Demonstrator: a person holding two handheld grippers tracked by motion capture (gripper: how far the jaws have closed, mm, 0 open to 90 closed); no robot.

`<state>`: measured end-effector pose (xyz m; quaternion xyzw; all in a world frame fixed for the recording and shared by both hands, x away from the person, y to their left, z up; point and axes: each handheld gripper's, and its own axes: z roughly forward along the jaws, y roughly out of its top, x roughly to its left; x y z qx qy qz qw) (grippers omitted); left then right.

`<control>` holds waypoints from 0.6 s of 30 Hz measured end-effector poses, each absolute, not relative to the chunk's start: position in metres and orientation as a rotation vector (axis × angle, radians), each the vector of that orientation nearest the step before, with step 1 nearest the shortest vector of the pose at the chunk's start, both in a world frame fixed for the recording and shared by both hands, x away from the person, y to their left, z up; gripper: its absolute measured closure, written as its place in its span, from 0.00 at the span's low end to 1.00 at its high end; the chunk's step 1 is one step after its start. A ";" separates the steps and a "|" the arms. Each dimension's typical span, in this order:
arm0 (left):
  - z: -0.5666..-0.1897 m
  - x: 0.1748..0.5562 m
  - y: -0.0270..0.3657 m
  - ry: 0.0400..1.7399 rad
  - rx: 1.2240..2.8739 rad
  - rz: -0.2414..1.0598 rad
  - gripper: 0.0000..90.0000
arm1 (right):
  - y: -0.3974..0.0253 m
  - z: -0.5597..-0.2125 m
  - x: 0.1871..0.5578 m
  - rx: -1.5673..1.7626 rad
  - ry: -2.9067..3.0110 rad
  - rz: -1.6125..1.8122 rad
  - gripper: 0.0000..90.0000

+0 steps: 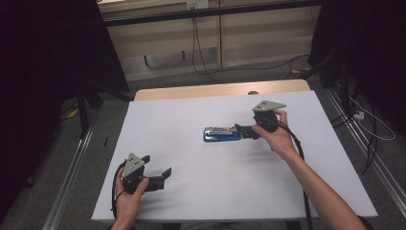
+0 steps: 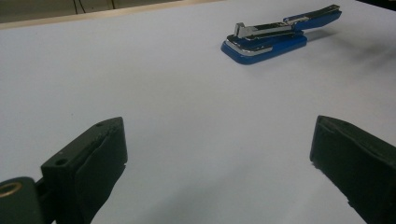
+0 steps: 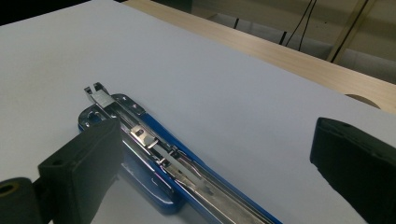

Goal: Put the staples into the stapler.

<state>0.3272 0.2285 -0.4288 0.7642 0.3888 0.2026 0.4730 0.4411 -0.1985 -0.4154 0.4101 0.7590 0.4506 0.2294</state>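
The right gripper (image 1: 245,131), jaws spread, should straddle the blue stapler (image 1: 221,133) squarely (mid-table, toward the far edge) before closing; left gripper (image 1: 164,175) idles open.

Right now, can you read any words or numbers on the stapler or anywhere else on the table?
There is no readable text.
Blue stapler: its metal and blue parts show no words or numbers.
White table cover: plain, nothing printed on it.
Left gripper and right gripper: black jaws and grey plates, no label that I can read.
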 end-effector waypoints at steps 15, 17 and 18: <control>-0.428 0.327 0.224 0.942 1.876 0.494 0.05 | -0.230 -0.416 0.413 1.177 1.984 1.210 0.03; -0.428 0.328 0.223 0.946 1.866 0.490 0.05 | -0.233 -0.417 0.409 1.186 1.980 1.216 0.03; -0.428 0.328 0.224 0.949 1.862 0.490 0.05 | -0.235 -0.418 0.408 1.186 1.979 1.208 0.03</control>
